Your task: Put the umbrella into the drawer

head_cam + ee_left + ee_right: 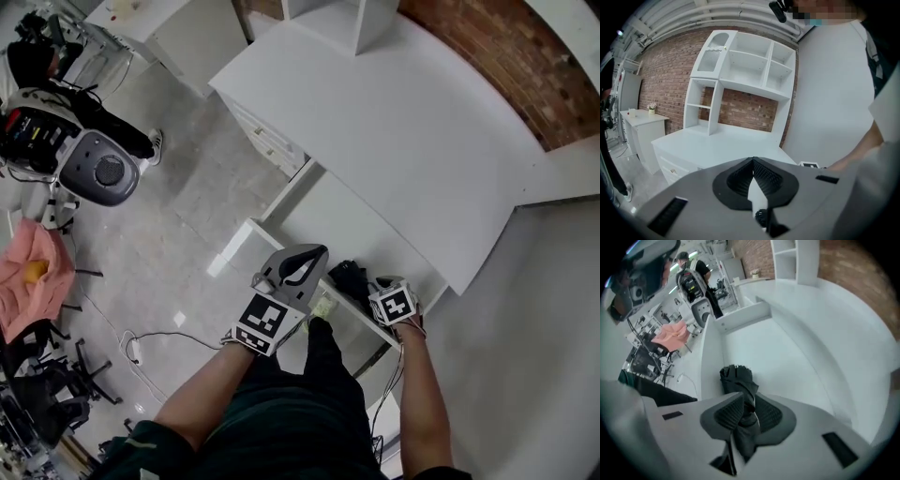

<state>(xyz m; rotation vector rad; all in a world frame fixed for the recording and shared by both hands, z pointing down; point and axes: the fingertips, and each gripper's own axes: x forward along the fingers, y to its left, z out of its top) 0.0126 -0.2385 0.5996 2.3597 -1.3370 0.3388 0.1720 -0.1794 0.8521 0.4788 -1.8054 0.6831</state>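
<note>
**Umbrella (349, 275) clamped at the open drawer (352, 220)**

Head view: The person stands at the near side of a white surface (403, 141), with the drawer pulled out below its near edge. Both arms reach down to the drawer's near wall. The left tongs (302, 260) hover above that wall, to the left of the black, folded umbrella. The right tongs (375, 289) point steeply down at the drawer's near right part, with their marker cube on top. The umbrella lies just to their left, inside the drawer's outline. A pink cloth (33, 277) lies far off to the left, on the floor (178, 206).

Left gripper view: The 2 jaws of the left tongs meet at their tips, with nothing between them. Beyond them are the white surface, a white shelf unit (745, 70) at its far side, and a brick wall (665, 79).

Right gripper view: The right tongs are clamped on the umbrella's black fabric, which is bunched between the 2 ribbed pads. The rest of the umbrella sticks out past the tips, over the drawer's white bottom and next to its left wall. I cannot tell whether it touches the bottom.
</note>
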